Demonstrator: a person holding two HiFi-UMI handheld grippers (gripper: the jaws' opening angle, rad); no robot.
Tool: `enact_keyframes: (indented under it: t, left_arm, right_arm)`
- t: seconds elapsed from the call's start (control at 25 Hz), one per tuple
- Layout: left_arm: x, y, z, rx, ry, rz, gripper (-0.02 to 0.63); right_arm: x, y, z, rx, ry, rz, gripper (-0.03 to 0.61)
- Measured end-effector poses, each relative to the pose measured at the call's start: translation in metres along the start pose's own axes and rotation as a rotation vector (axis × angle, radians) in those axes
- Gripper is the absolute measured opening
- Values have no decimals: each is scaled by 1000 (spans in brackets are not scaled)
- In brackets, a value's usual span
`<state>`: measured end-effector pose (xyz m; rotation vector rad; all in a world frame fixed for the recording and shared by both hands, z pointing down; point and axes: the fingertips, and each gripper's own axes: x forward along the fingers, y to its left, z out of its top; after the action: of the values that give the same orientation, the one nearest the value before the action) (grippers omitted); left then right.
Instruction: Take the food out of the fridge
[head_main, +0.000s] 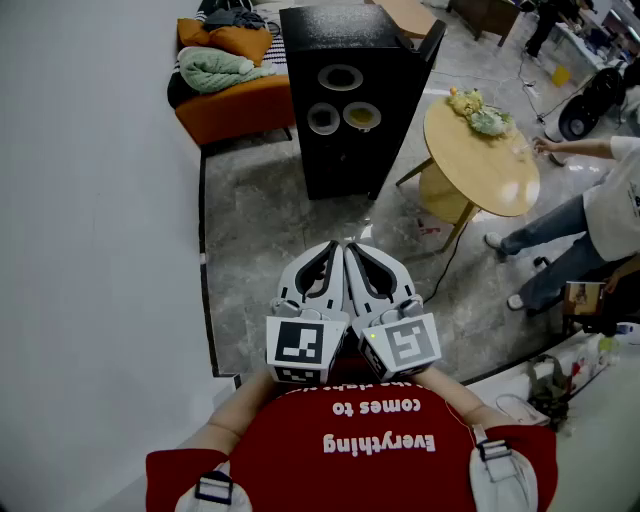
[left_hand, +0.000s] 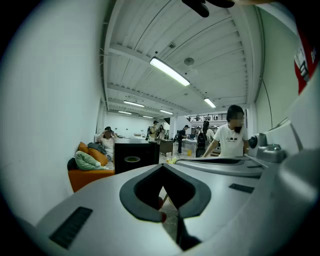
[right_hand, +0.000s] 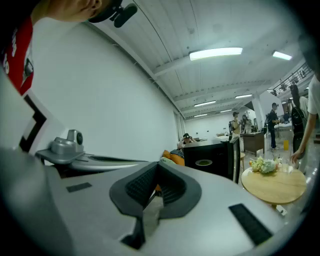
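The black fridge (head_main: 350, 120) stands on the floor ahead, with three dishes on its top: a bowl (head_main: 340, 77), a plate (head_main: 323, 118) and a yellow-filled dish (head_main: 361, 116). Both grippers are held side by side close to my chest, well short of the fridge. My left gripper (head_main: 333, 247) is shut with nothing between its jaws, and so is my right gripper (head_main: 352, 249). In the left gripper view the fridge (left_hand: 134, 157) shows beyond the closed tips (left_hand: 163, 166). The right gripper view has the fridge (right_hand: 212, 162) past its closed tips (right_hand: 159, 164). The fridge's inside is hidden.
A round wooden table (head_main: 490, 175) with leafy food (head_main: 480, 112) stands right of the fridge. A person (head_main: 600, 215) leans toward it from the right. An orange sofa (head_main: 235, 105) with a green blanket sits at the back left. A white wall (head_main: 90, 200) runs along the left.
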<state>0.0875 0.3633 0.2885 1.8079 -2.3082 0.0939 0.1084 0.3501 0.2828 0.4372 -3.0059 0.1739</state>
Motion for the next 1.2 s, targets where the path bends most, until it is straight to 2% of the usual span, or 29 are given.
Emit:
enact_keyframes:
  t: [0.16, 0.48, 0.6, 0.68, 0.8, 1.0, 1.2]
  left_arm:
    - [-3, -3, -4, -10, 7, 2, 5]
    - [-1, -11, -9, 0, 23, -3, 5]
    - [4, -22, -12, 51, 79, -63, 5]
    - [6, -28, -6, 119, 63, -80, 5]
    - [9, -38, 4, 172, 22, -71, 5]
    - [17, -53, 1, 122, 16, -87, 5]
    - [31, -68, -5, 45, 60, -103, 5]
  right_arm:
    - [-4, 3, -3, -2, -30, 15, 12]
    - [-10, -4, -6, 17, -20, -9, 12]
    - [-13, -14, -13, 60, -19, -16, 12]
    - [-14, -20, -16, 81, -3, -9, 12]
    - [-15, -27, -18, 43, 23, 12, 12]
    - [-22, -40, -19, 53, 66, 98, 12]
    - [-34, -56, -22, -8, 79, 184, 12]
